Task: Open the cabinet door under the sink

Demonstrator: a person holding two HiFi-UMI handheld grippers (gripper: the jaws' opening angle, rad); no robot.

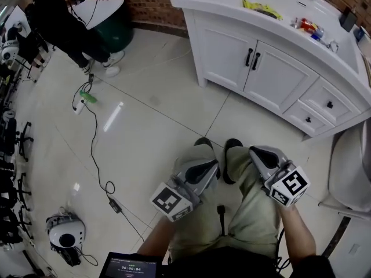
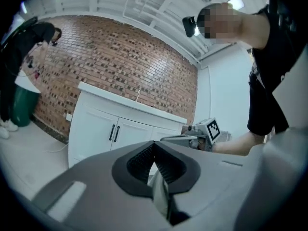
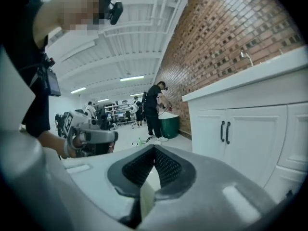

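The white sink cabinet (image 1: 272,68) stands at the top right of the head view, both doors closed. Two black handles (image 1: 252,58) sit side by side where the doors meet. The left gripper view shows the doors (image 2: 103,129) ahead to the left; in the right gripper view they (image 3: 250,136) are at the right. My left gripper (image 1: 210,160) and right gripper (image 1: 256,152) hang above my legs, well short of the cabinet. Each has its jaws together with nothing between them, the left (image 2: 154,147) and the right (image 3: 154,149) alike.
Drawers (image 1: 324,106) fill the cabinet's right side. A yellow cloth (image 1: 261,7) and small bottles (image 1: 307,26) lie on the counter. A person in black (image 1: 64,22) stands by a green bin (image 1: 116,30) at the far left. A cable (image 1: 93,149) crosses the tiled floor.
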